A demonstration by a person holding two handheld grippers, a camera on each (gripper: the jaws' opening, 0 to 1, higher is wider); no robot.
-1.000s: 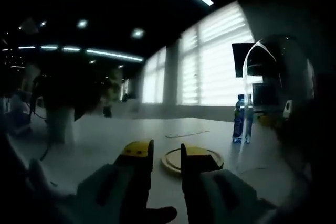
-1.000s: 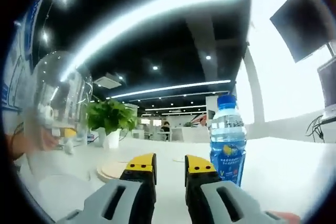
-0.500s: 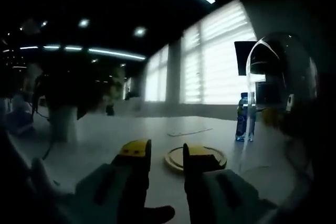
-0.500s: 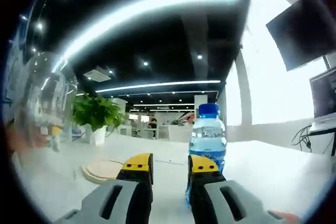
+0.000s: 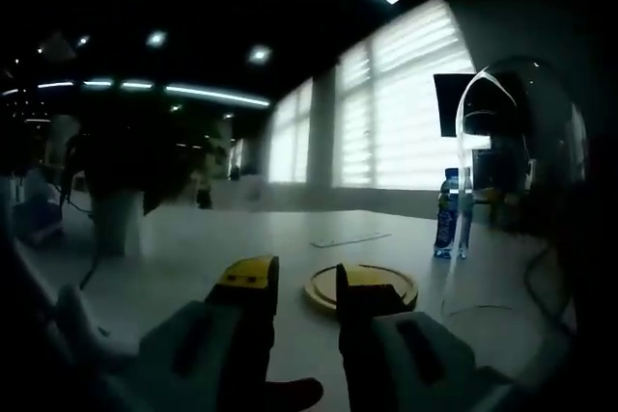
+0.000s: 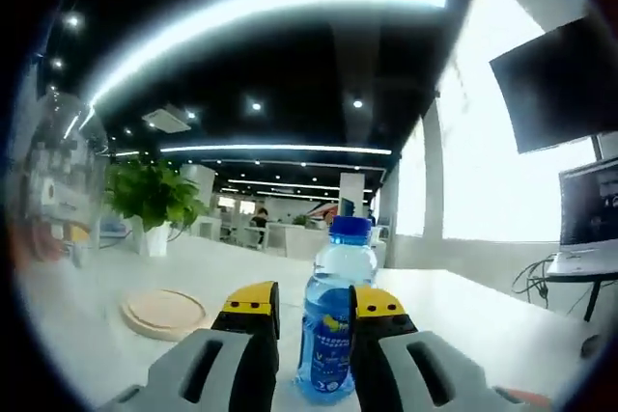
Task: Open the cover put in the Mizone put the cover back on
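Looking along the left gripper point(image 5: 297, 282), jaws apart on nothing: bottle point(image 5: 447, 227) upright at 3 o'clock, blue cap up, on a white table point(image 5: 241, 238); wooden disc point(image 5: 361, 287) just ahead; clear dome point(image 5: 521, 171) rightward; bright blinds behind.

Looking along the right gripper point(image 6: 307, 302), jaws apart, bottle point(image 6: 333, 311) standing between them, contact unclear; label unreadable; disc point(image 6: 162, 313) at 9 o'clock, potted plant point(image 6: 150, 205) beyond.
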